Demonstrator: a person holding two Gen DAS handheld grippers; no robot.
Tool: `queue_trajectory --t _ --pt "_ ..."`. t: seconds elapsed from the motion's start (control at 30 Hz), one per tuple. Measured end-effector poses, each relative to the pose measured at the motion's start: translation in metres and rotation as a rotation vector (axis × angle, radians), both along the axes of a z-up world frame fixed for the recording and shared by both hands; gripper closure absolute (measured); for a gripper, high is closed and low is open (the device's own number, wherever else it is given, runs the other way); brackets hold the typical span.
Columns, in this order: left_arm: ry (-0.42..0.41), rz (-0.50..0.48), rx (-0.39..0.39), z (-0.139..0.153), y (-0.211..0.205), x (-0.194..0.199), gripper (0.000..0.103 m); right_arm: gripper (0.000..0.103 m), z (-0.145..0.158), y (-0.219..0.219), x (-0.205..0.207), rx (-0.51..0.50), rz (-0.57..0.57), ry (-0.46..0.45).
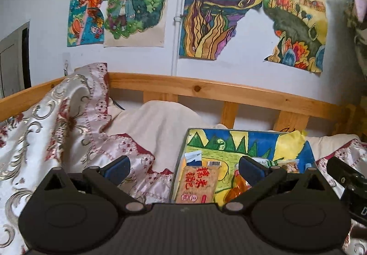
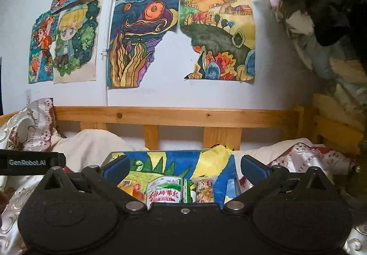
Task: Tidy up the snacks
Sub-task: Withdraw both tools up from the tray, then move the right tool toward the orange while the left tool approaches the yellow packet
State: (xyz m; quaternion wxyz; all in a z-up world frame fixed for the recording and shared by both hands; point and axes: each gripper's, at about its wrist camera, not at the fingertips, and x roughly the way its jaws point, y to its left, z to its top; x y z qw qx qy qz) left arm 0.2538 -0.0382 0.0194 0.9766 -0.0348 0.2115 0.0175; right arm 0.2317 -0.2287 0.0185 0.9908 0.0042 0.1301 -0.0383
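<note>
While both hover over painted tray (image 2: 160,158), left gripper (image 1: 184,169) and right gripper (image 2: 184,166) gape wide, empty; snack packets (image 2: 164,193) below.

We find a painted sheet (image 1: 250,142) lying flat on the bed, before the wooden rail (image 1: 206,90). On the sheet, in the left wrist view, a flat packet (image 1: 197,184) lies at its left part, with a small pack (image 1: 193,157) just behind it and a crinkled bag (image 1: 236,186) to its right. In the right wrist view a pouch (image 2: 164,193) lies at the sheet's middle, a nut bar (image 2: 204,190) just to its right. A quilt (image 1: 57,122) is heaped left of the sheet; a pillow (image 1: 158,122) lies behind, against the rail. Drawings (image 2: 142,37) hang on the wall above the rail. The left gripper (image 1: 183,169) stands over the sheet's left edge, the right gripper (image 2: 183,169) over its middle.
</note>
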Motion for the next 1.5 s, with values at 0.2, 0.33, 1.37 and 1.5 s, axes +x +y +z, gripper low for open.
queue_trajectory --t 0.2,0.33,1.37,1.5 --pt "-0.029 -0.011 0.028 -0.005 0.009 -0.039 0.0 0.001 0.004 0.0 -0.032 0.016 0.001 -0.001" --pt "-0.04 -0.007 0.037 -0.013 0.018 -0.061 0.0 0.001 0.006 0.001 -0.055 0.01 0.005 -0.008" --pt "0.167 -0.126 0.065 -0.087 0.022 -0.105 0.0 0.001 -0.067 0.01 -0.116 -0.066 0.006 0.276" --pt "0.173 -0.133 0.072 -0.089 0.021 -0.104 0.0 0.001 -0.073 0.015 -0.114 -0.077 0.024 0.298"
